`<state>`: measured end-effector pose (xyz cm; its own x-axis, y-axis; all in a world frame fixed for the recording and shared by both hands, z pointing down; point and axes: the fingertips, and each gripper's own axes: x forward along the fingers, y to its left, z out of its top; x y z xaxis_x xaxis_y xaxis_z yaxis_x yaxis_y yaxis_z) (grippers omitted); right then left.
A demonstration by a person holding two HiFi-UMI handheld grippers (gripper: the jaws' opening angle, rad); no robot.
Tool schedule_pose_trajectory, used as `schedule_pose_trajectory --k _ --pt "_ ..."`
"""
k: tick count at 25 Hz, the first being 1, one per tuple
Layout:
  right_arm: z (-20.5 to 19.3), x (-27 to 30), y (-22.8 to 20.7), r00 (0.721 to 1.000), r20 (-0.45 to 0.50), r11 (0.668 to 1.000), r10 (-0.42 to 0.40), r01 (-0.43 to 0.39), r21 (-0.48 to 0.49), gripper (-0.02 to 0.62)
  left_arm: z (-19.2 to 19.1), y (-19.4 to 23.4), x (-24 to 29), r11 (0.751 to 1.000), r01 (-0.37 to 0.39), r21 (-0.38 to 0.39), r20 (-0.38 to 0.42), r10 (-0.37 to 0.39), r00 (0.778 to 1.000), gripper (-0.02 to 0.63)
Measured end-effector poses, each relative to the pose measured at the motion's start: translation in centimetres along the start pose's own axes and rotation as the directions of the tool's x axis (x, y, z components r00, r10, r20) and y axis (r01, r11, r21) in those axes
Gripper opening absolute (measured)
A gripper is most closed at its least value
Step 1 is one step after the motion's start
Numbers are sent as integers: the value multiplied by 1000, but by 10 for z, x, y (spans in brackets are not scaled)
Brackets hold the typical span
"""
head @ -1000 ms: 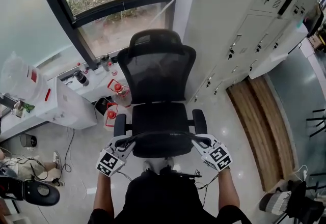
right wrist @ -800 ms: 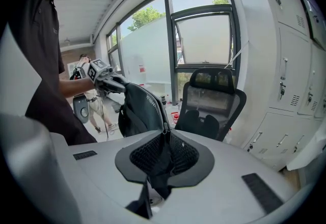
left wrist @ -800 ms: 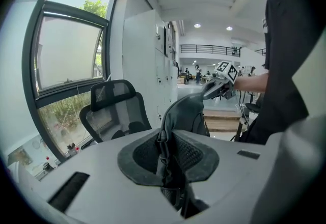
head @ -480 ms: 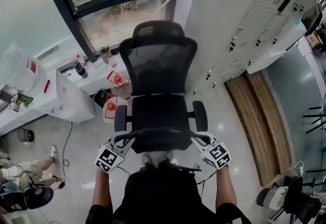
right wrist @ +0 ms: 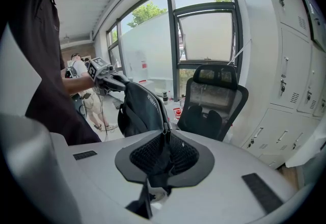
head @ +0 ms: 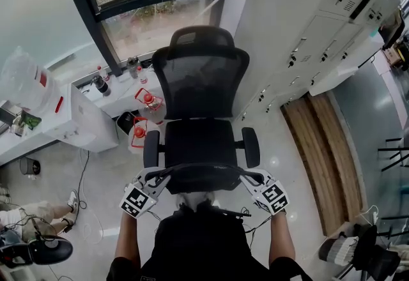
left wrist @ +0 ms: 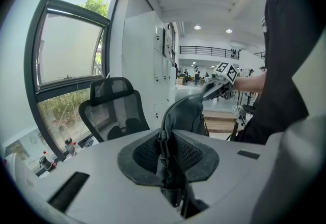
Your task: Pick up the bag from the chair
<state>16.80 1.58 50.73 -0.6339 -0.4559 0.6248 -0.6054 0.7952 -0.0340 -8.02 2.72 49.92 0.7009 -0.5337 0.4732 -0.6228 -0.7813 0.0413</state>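
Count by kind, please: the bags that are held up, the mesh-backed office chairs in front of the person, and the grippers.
bag: 1
office chair: 1
grippers: 2, the left gripper and the right gripper, both shut on the bag
Total: 4

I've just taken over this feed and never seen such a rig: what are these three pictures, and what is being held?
No robot arm here: a person holds a two-jaw gripper in each hand. The top-down picture comes from a camera on their head; the other two come from cameras riding on each gripper, looking along its jaws. The left gripper and right gripper are each shut on the black bag, which hangs stretched between them, off the seat of the office chair by the window.
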Motion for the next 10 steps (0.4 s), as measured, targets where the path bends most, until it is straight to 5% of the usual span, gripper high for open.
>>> schedule_pose_trajectory --k 10 --pt "-4 -1 0 1000 -8 1000 0 0 -5 37 -2 -3 4 1000 5 6 -4 -5 1000 54"
